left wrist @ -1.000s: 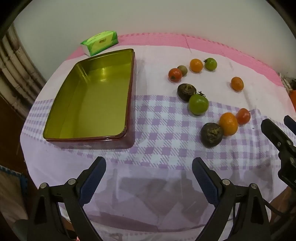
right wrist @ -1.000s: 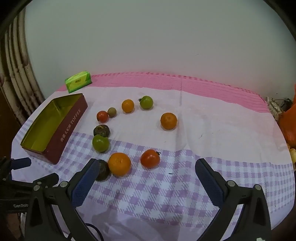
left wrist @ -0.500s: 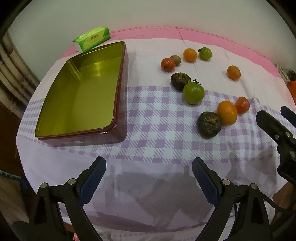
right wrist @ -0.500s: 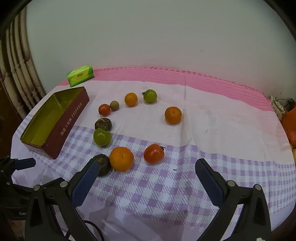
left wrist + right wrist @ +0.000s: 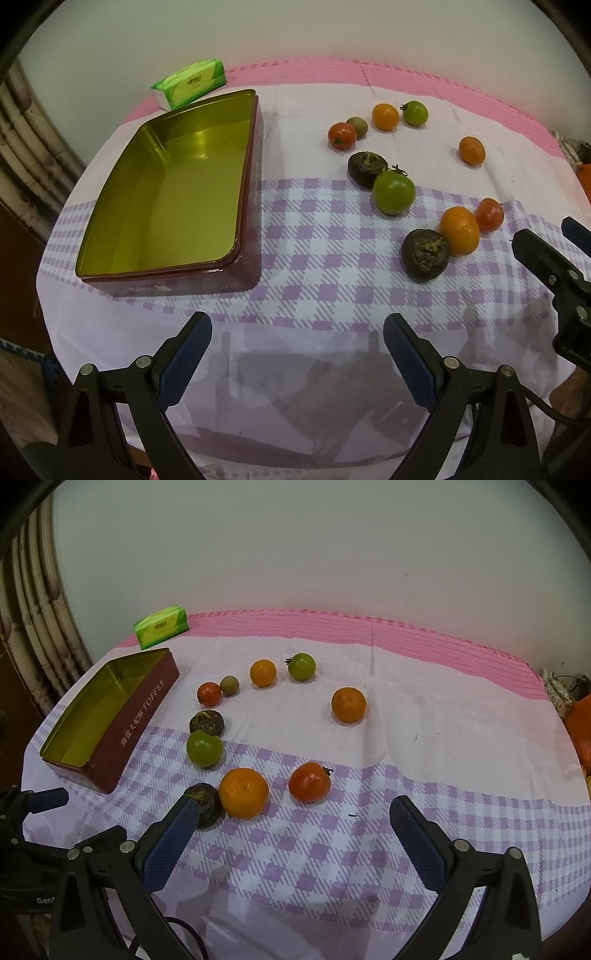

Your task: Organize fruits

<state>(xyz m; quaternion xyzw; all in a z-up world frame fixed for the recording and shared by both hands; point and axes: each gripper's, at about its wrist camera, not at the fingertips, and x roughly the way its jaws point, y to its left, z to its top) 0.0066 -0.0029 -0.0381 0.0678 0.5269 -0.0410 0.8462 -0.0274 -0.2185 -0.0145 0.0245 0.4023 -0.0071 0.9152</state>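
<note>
An empty gold-lined maroon tin (image 5: 173, 195) sits at the left of the table; it also shows in the right wrist view (image 5: 107, 716). Several fruits lie loose to its right: a dark fruit (image 5: 424, 254), an orange (image 5: 459, 230), a red tomato (image 5: 489, 215), a green tomato (image 5: 393, 192). In the right wrist view the orange (image 5: 243, 793) and red tomato (image 5: 309, 782) lie just ahead of my right gripper (image 5: 295, 834), which is open and empty. My left gripper (image 5: 297, 343) is open and empty over the cloth in front of the tin.
A green tissue pack (image 5: 190, 83) lies behind the tin near the wall. The table (image 5: 443, 738) has a pink and purple-checked cloth. More fruits lie further back: an orange (image 5: 348, 704), a green tomato (image 5: 301, 666), a small orange (image 5: 263, 672).
Both grippers have shifted a little; the left view tipped back so the tin sits lower in frame. The right gripper has come closer to the near orange and tomato. No fruit has moved.
</note>
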